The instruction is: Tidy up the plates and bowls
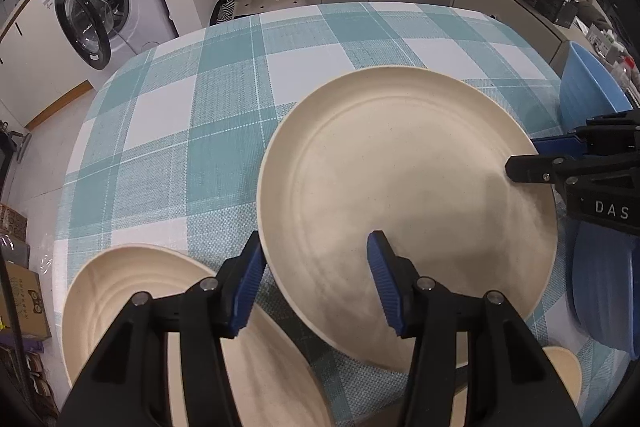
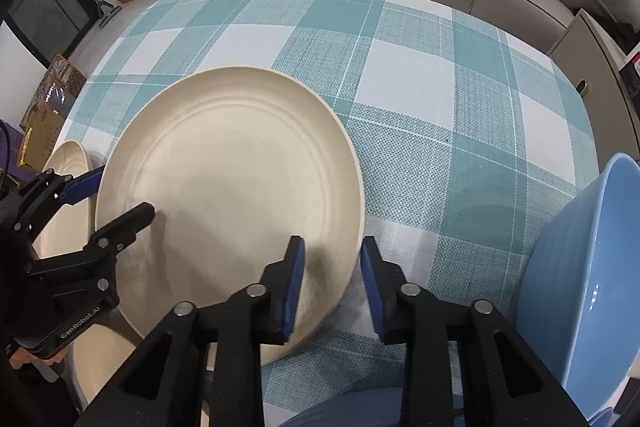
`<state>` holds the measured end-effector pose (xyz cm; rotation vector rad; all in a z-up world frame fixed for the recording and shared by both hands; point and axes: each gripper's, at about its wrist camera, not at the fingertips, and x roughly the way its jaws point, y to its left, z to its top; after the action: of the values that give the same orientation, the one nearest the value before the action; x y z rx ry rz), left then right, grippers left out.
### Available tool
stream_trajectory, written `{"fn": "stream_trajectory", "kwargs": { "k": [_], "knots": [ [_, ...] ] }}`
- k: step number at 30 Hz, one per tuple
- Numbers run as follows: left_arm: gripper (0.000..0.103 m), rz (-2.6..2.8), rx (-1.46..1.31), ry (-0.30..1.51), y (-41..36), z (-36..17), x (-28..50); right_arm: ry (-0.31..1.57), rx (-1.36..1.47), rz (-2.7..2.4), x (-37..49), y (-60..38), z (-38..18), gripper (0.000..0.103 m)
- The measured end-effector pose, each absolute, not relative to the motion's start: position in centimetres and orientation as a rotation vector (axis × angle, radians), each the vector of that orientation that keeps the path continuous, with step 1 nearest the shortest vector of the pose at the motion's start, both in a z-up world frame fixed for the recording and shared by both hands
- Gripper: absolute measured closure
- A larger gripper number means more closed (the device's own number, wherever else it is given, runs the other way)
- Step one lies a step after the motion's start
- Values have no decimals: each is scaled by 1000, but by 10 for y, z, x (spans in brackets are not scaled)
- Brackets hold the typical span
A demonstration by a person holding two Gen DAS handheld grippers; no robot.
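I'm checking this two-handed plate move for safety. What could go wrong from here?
1. The left claw and right claw each straddle an edge of the large cream plate, jaws open; lifting now may drop it.
2. The blue bowl sits beside the right claw, so a sideways move might knock it.

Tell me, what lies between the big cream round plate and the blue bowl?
Only bare checked tablecloth, seen in the right wrist view, between plate and bowl.
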<state>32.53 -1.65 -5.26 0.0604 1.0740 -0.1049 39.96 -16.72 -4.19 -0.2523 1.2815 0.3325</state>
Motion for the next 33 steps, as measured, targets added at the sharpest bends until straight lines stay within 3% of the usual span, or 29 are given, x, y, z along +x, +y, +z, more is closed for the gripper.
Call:
{"fn": "stream_trajectory", "kwargs": {
  "k": [5,8,33],
  "knots": [
    [73,-102,36,1068,-11,-51,325,1258,-256,316,399,-171,-40,85],
    [76,-105,28,1061,-9,-50,324,1238,-260,300,400,-173,-38,85],
    [79,-97,-65,1004,9,-25,310,1192,-229,302,391,-168,-12,92]
  ]
}}
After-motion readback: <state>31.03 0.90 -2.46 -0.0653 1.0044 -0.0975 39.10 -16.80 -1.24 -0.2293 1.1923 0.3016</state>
